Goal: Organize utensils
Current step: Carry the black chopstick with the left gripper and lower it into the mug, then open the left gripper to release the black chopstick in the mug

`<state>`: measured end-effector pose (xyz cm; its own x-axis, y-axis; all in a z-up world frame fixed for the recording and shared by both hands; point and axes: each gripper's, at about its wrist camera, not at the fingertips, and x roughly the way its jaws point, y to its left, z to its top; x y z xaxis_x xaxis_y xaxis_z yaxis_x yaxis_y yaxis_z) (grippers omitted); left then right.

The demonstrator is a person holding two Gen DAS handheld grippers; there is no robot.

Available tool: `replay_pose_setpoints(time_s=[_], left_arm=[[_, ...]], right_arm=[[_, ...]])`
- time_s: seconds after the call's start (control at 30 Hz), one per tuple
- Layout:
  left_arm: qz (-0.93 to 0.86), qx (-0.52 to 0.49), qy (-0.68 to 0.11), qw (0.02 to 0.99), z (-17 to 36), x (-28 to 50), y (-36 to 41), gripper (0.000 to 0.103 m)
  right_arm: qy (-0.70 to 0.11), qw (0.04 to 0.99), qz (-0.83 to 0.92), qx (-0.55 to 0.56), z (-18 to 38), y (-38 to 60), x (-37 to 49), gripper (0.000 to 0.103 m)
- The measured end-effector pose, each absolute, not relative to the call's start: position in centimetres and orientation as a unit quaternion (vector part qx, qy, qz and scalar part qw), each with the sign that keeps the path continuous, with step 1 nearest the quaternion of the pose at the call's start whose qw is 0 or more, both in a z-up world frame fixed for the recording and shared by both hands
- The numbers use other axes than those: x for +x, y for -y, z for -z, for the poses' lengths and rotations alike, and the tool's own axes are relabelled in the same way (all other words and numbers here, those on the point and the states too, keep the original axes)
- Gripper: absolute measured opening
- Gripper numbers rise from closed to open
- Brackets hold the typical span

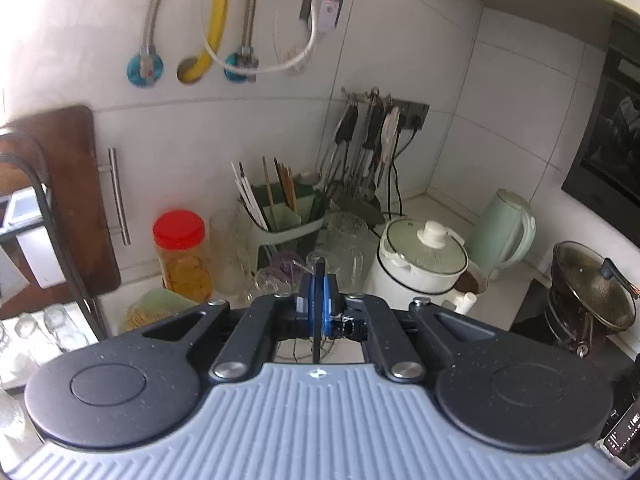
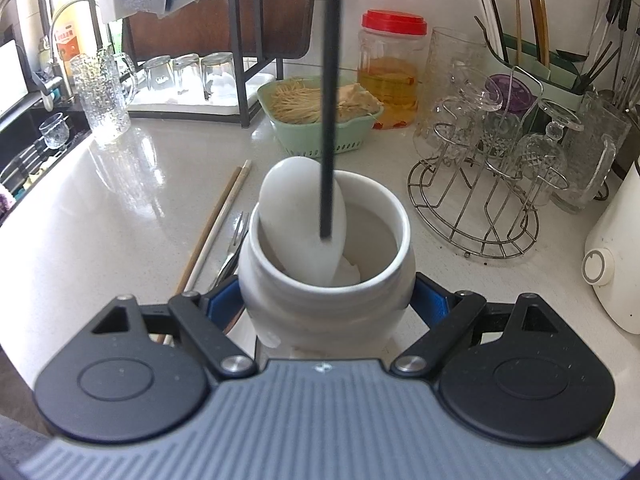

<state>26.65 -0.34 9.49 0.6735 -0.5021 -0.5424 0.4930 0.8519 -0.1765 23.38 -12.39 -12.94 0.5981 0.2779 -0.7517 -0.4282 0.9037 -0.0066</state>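
My left gripper [image 1: 319,300] is shut on a thin black chopstick [image 1: 319,320], which stands upright between the blue pads [image 1: 329,300]. In the right wrist view that black chopstick [image 2: 330,100] hangs down from above, its tip just over the mouth of a white ceramic jar [image 2: 326,280]. My right gripper [image 2: 326,304] is shut on the jar's body, one blue pad on each side. A white spoon [image 2: 298,216] leans inside the jar. Left of the jar on the counter lie two light chopsticks [image 2: 218,216] and a metal fork [image 2: 234,248].
A green basket of noodles [image 2: 320,120], a red-lidded jar [image 2: 390,68] and a wire rack of glasses [image 2: 488,184] stand behind the jar. A green chopstick holder [image 1: 280,220] and hanging tools [image 1: 364,140] are at the wall. A white pot [image 1: 420,264] and kettle [image 1: 504,228] stand at the right.
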Motion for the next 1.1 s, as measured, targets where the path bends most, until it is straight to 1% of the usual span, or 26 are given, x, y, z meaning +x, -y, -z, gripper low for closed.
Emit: replay_pose_setpoints(time_s=[0.13, 0.23, 0.33, 0.5, 0.73, 0.83, 1.1], left_arm=[[0.281, -0.008, -0.331, 0.901, -7.4, 27.8, 1.2, 0.005], [0.291, 0.013, -0.37, 0.882, -5.8, 29.7, 2.0, 0.005], [0.296, 0.031, -0.396, 0.869, -5.0, 30.9, 2.5, 0.005], [0.297, 0.023, -0.445, 0.844, -3.8, 33.1, 2.3, 0.005], [0.311, 0.032, -0.492, 0.812, -2.7, 34.1, 3.0, 0.004], [0.317, 0.035, -0.513, 0.797, -2.3, 34.4, 3.4, 0.001], [0.32, 0.027, -0.559, 0.764, -0.6, 34.8, 4.0, 0.001]], right_arm=[[-0.403, 0.889, -0.197, -0.093, 13.0, 12.4, 23.4, 0.091], [-0.402, 0.89, -0.195, -0.091, 13.0, 12.3, 23.4, 0.091], [-0.402, 0.89, -0.194, -0.091, 12.9, 12.3, 23.4, 0.09], [-0.402, 0.89, -0.194, -0.091, 12.9, 12.3, 23.4, 0.091], [-0.402, 0.89, -0.196, -0.091, 12.9, 12.3, 23.4, 0.091], [-0.402, 0.889, -0.198, -0.092, 12.9, 12.3, 23.5, 0.091], [-0.401, 0.889, -0.199, -0.092, 12.9, 12.3, 23.4, 0.09]])
